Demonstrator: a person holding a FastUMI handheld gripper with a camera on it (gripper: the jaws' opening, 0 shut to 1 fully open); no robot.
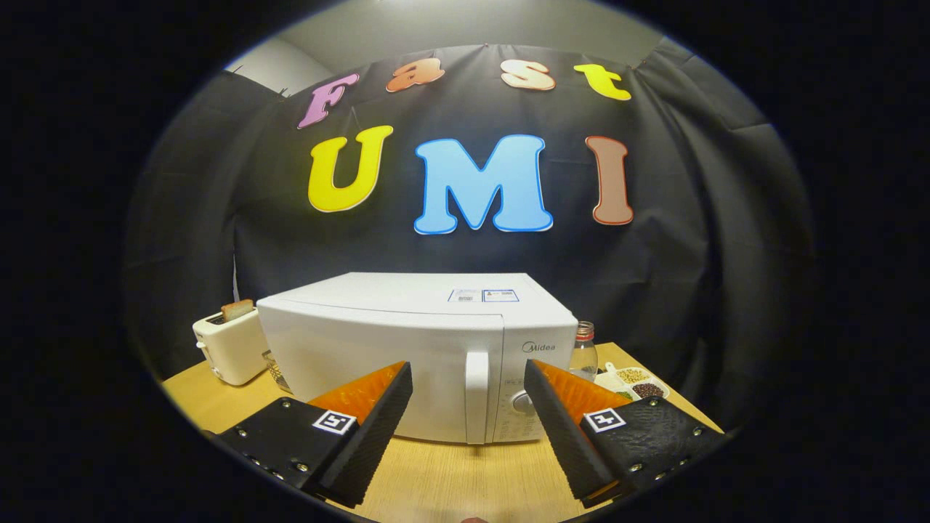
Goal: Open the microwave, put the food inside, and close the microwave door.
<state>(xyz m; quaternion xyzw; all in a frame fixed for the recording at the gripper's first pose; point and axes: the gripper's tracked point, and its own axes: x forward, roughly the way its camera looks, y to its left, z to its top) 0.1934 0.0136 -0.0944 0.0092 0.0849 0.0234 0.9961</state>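
A white microwave (414,349) stands on the wooden table (450,479) with its door shut. Its vertical handle (476,396) sits right of the door, just ahead of my fingers and between them. A control knob (520,402) lies right of the handle, partly behind my right finger. My gripper (468,374) is open, a short way in front of the door, with nothing between its fingers. Which item is the food I cannot tell.
A white toaster (229,352) with a slice of bread in it stands left of the microwave. Right of it are a clear bottle (583,352) with a red cap and a white divided dish (633,383) of grains. Black cloth hangs behind.
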